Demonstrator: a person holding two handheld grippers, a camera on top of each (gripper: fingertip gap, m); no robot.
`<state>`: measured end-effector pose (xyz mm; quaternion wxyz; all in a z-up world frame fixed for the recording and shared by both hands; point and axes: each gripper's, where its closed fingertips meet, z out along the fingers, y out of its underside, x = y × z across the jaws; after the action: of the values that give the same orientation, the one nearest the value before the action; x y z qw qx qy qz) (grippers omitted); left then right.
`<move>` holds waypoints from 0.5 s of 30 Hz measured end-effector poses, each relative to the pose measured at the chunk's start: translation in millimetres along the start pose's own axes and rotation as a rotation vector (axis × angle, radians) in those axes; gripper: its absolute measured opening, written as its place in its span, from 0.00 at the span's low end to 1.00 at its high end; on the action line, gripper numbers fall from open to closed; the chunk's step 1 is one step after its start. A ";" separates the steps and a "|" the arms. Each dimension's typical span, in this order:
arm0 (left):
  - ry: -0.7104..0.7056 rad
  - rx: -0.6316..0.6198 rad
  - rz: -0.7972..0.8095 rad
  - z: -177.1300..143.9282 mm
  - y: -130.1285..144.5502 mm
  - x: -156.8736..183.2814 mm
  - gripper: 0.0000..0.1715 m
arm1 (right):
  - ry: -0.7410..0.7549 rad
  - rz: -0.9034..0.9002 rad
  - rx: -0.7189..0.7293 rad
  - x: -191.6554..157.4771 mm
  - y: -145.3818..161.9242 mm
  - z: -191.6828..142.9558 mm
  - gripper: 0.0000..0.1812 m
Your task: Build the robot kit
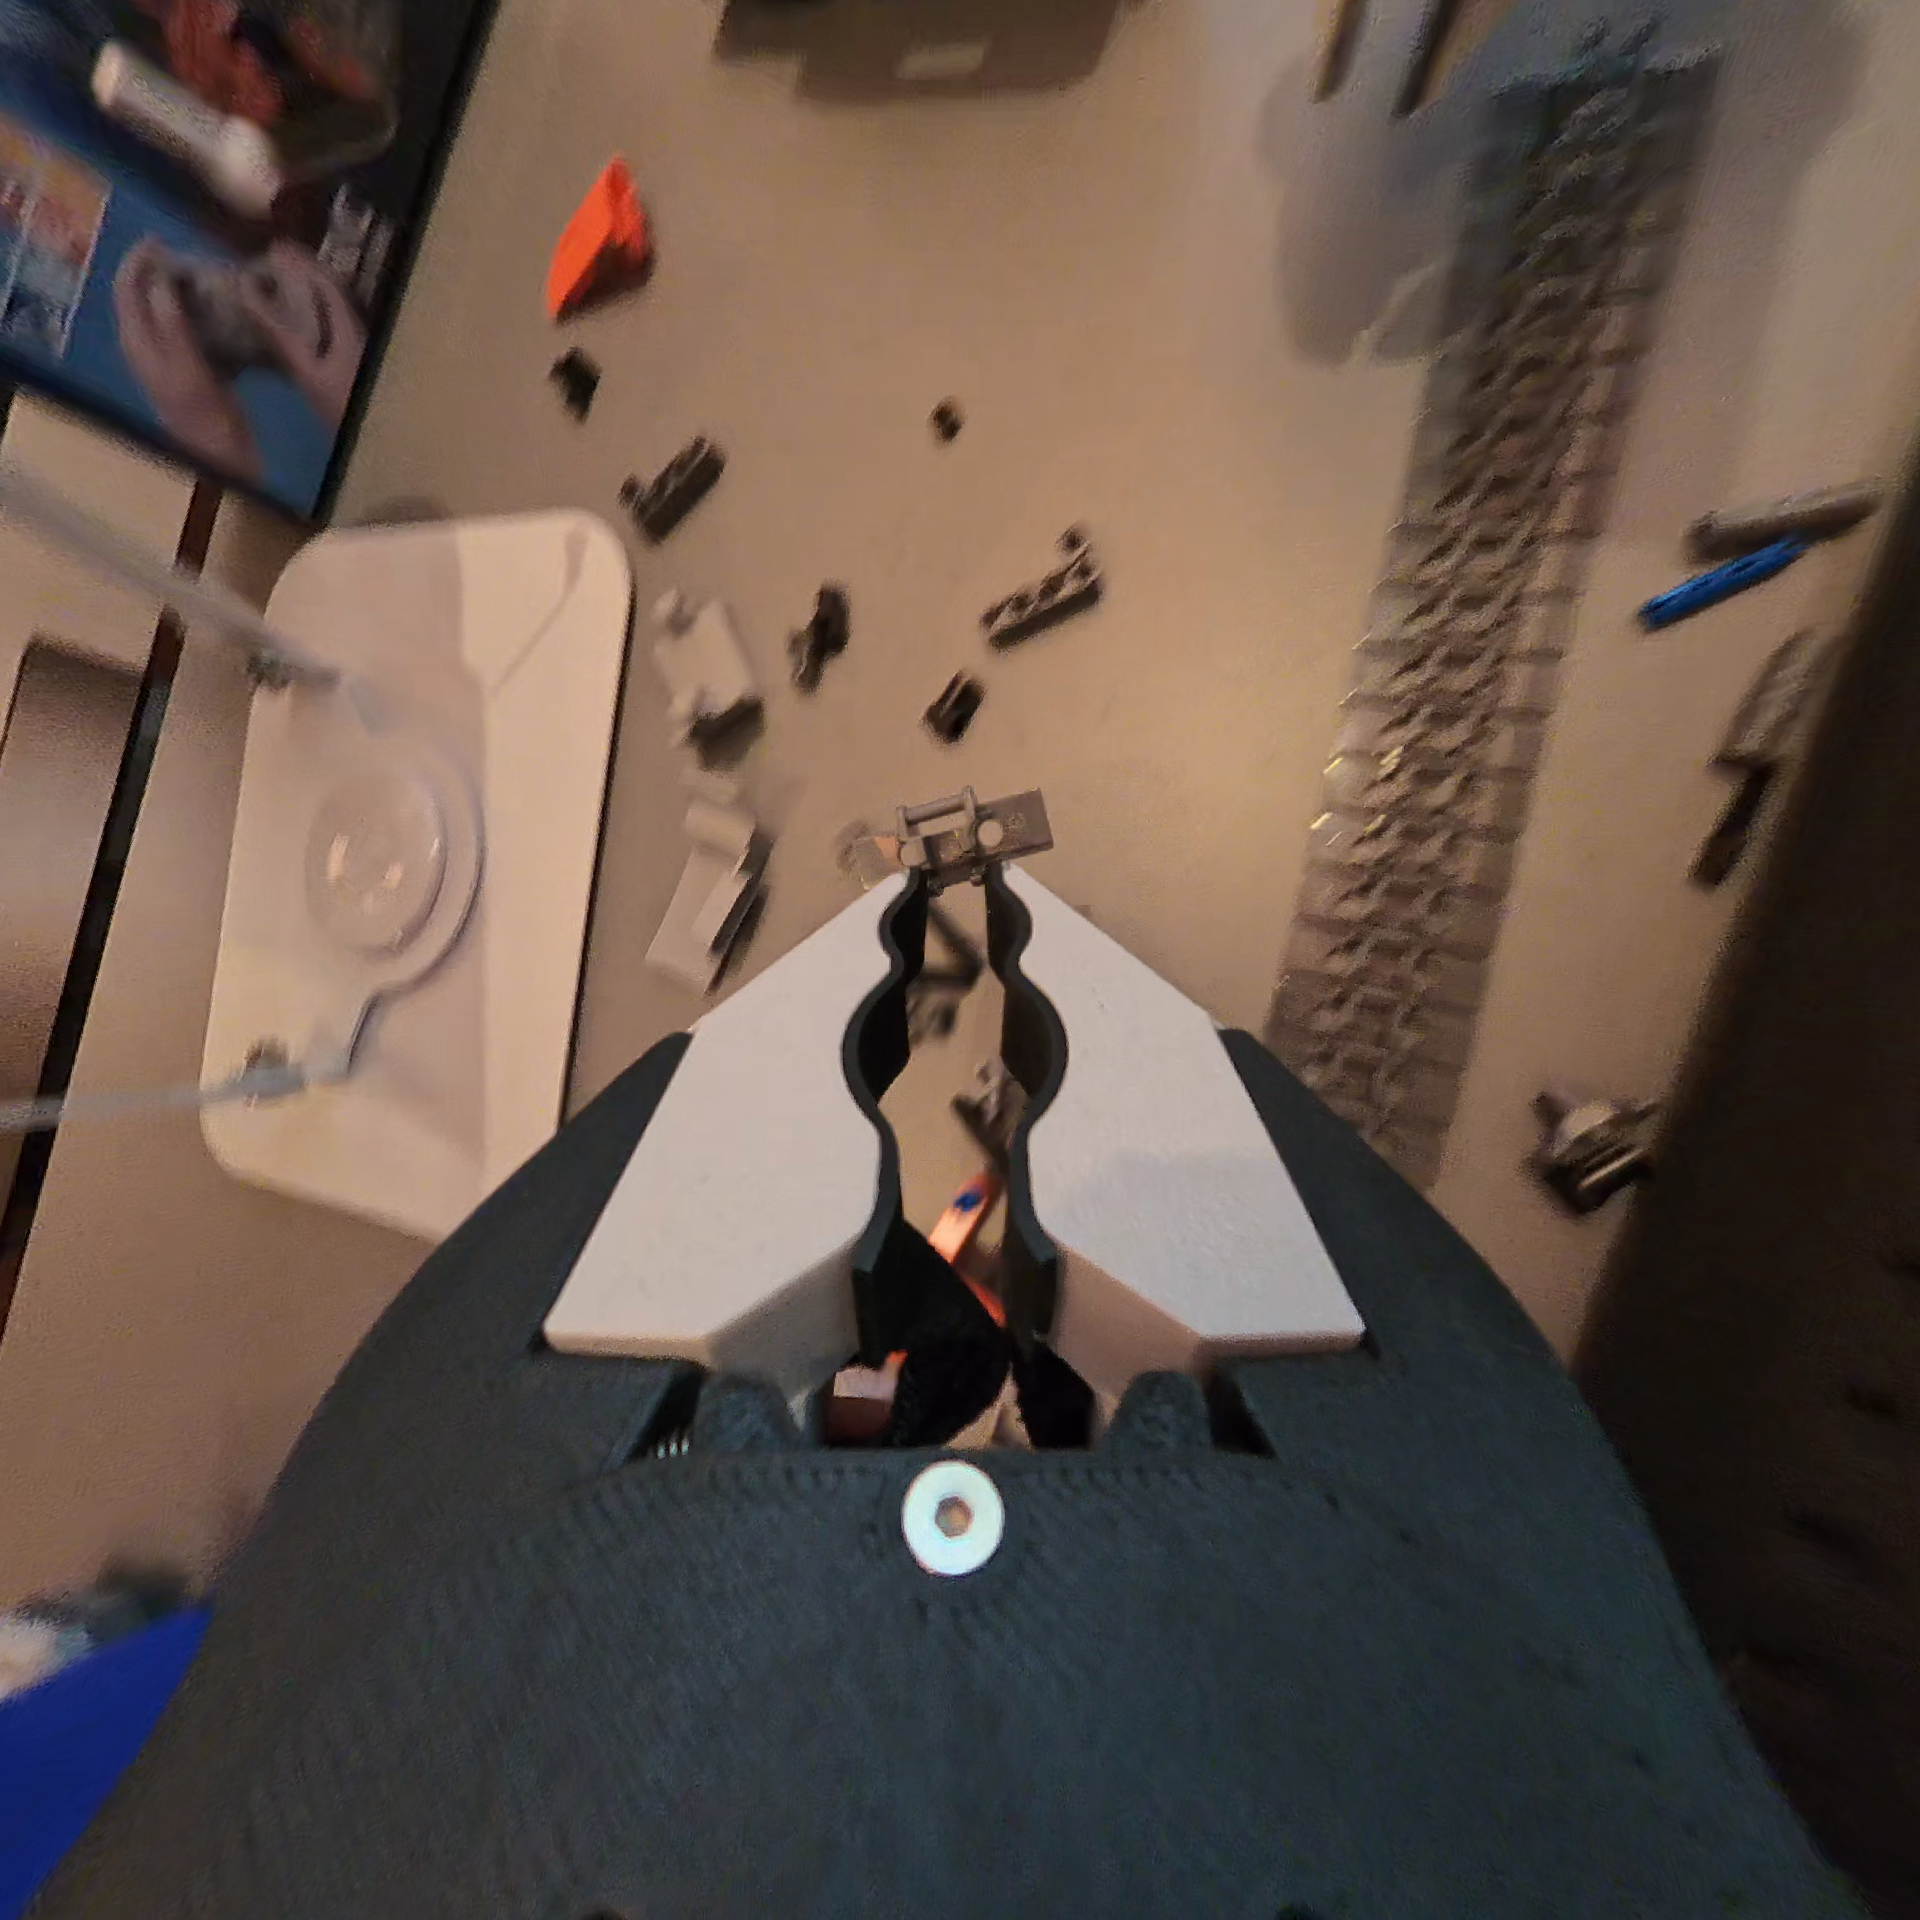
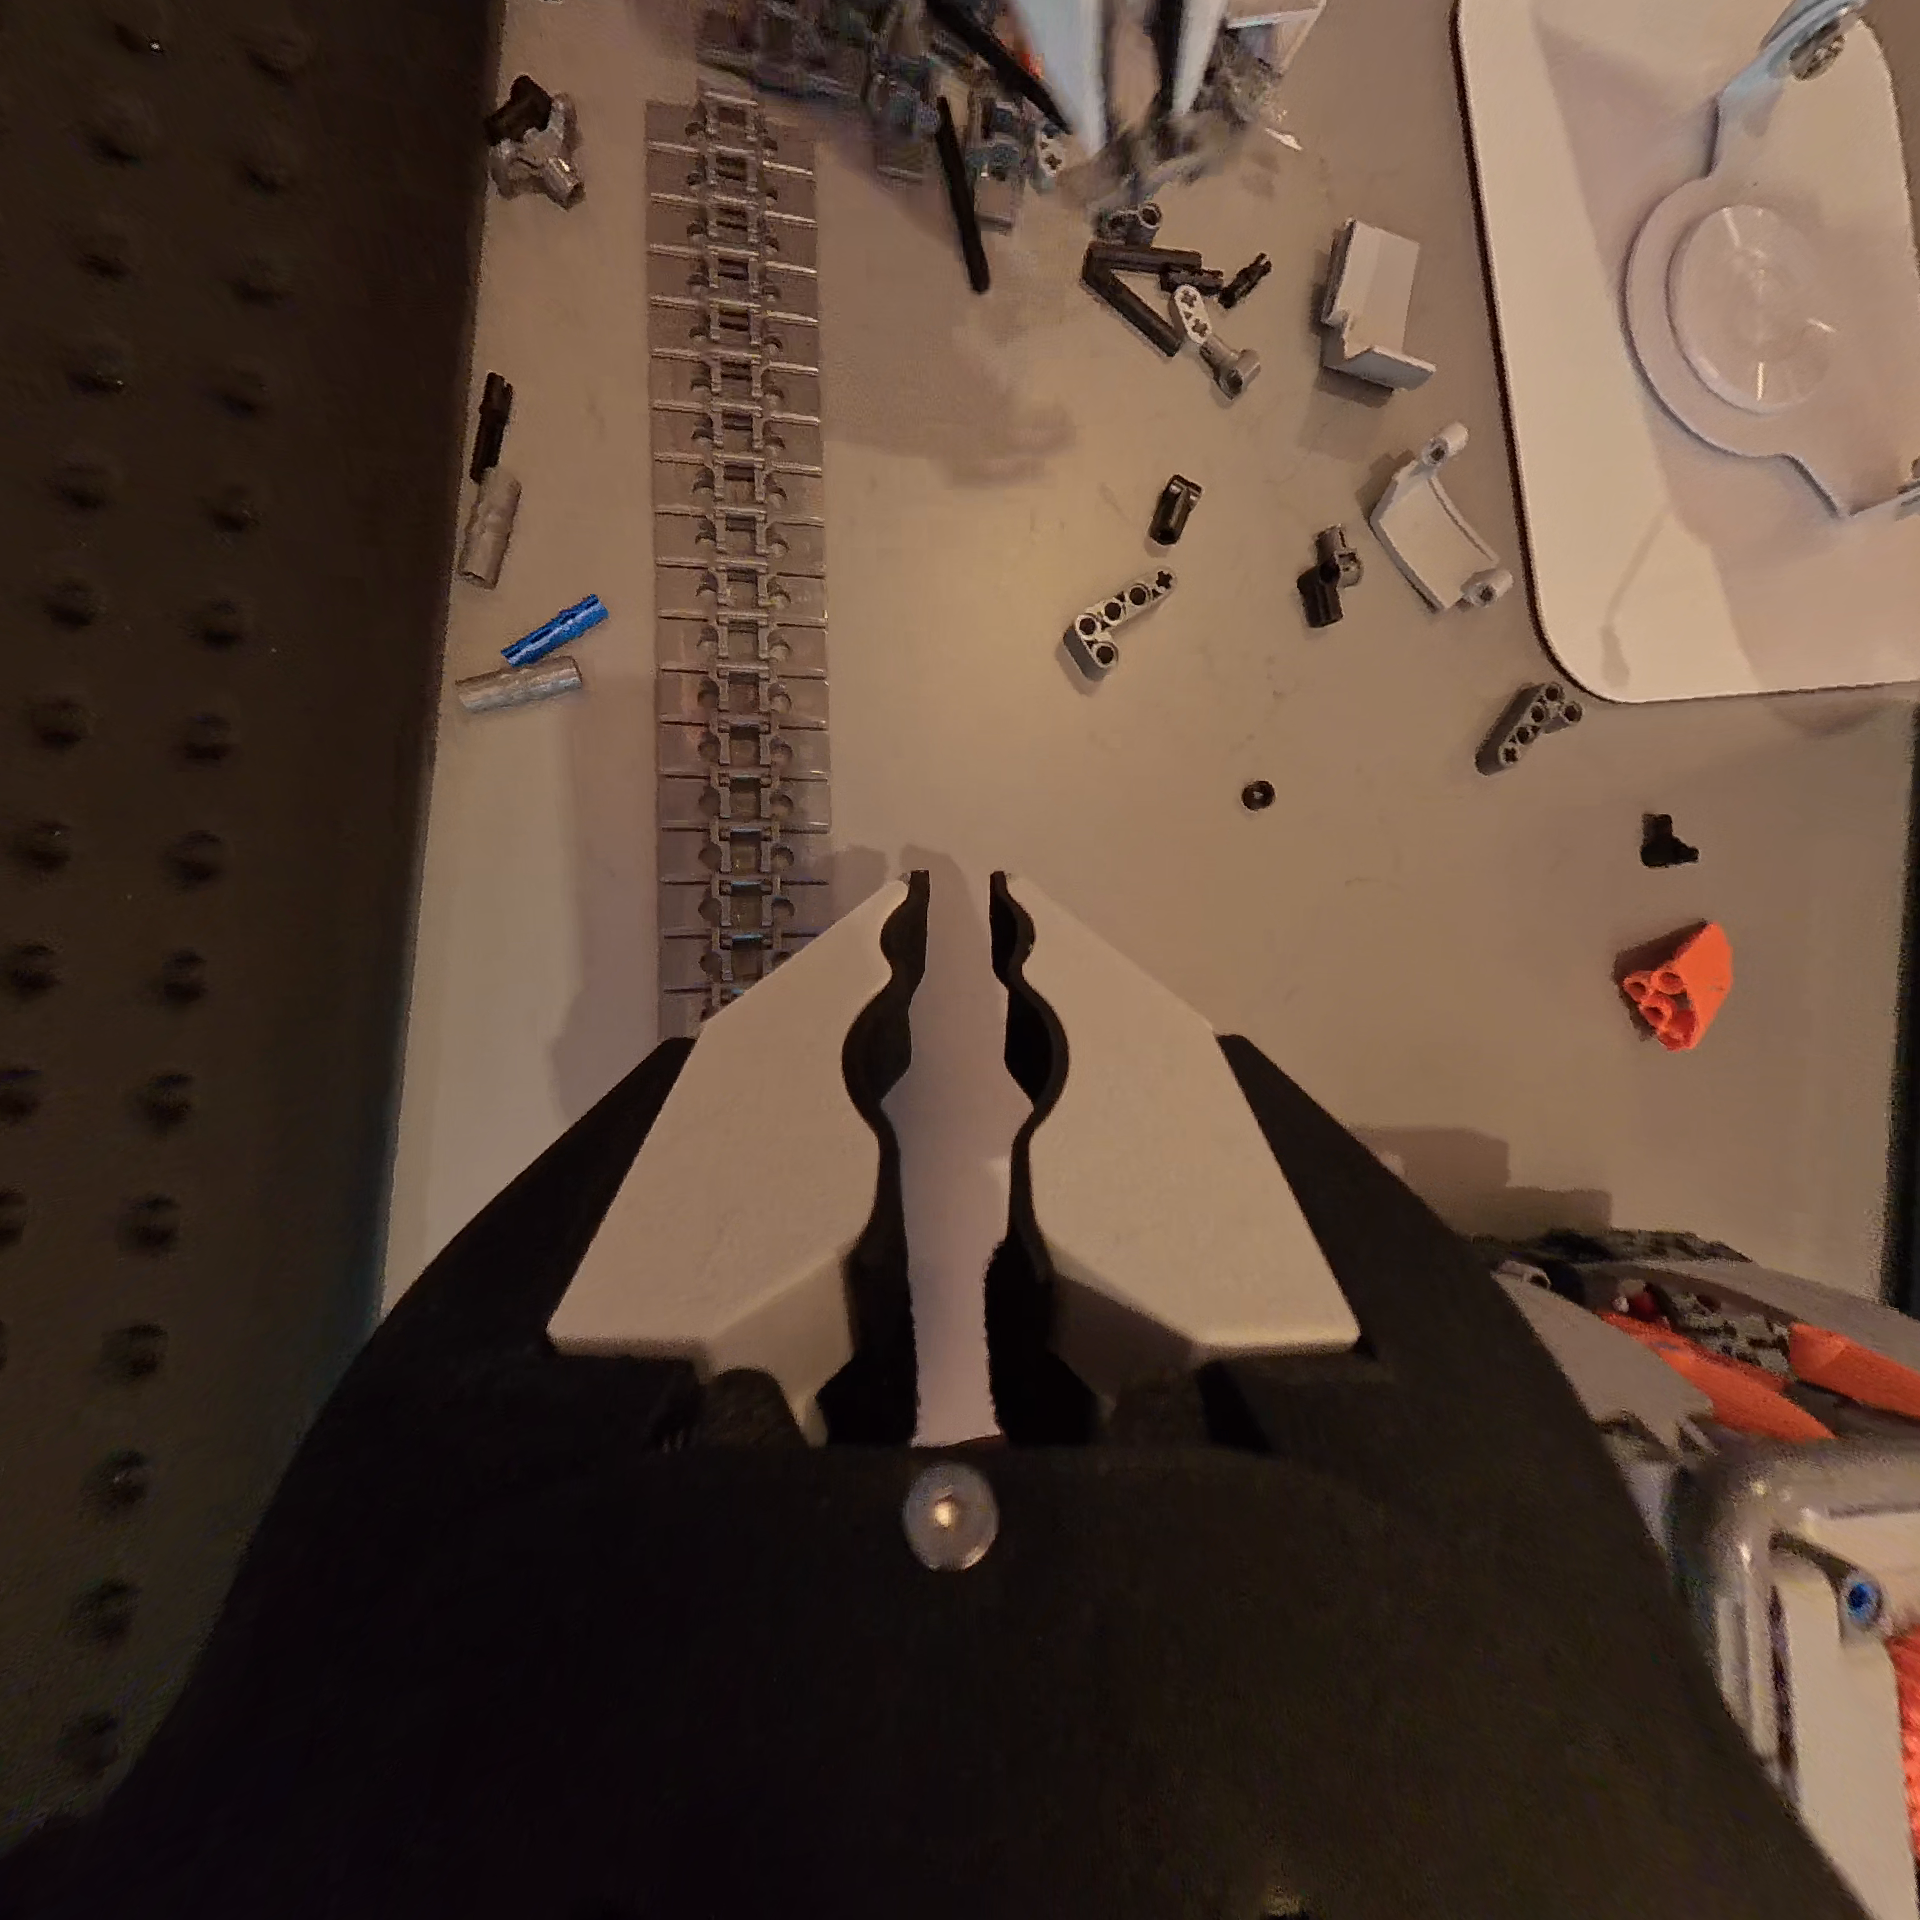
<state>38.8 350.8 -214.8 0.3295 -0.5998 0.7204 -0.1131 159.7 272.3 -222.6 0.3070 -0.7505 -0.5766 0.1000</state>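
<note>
While left claw (image 1: 948, 878) pinches a grey track link (image 1: 971, 831) at its tips above tabletop (image 1: 1174, 436), right claw (image 2: 958, 881) sits slightly spread, empty, just beside assembled track strip (image 2: 738, 520); loose pcs scattered nearby.

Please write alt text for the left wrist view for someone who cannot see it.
The left gripper pinches a small grey track link at its fingertips above a beige table. Blurred below lie a long grey track strip, scattered dark pieces, an orange wedge and a white tray.
</note>
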 end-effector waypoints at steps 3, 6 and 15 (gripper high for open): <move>0.067 0.046 0.051 18.9 -38.3 25.9 0.06 | 0.009 0.034 0.013 2.9 2.2 -6.7 0.05; 0.058 0.035 0.092 48.5 -63.7 37.4 0.06 | 0.020 0.060 0.015 3.3 7.1 -10.7 0.05; 0.141 0.010 0.096 91.6 -84.1 62.2 0.11 | 0.027 0.135 -0.016 -5.7 26.2 4.3 0.06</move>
<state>157.2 292.2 -258.3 0.2860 -0.5536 0.7690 -0.1426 176.9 264.7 -242.2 0.3011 -0.7914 -0.5215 0.1057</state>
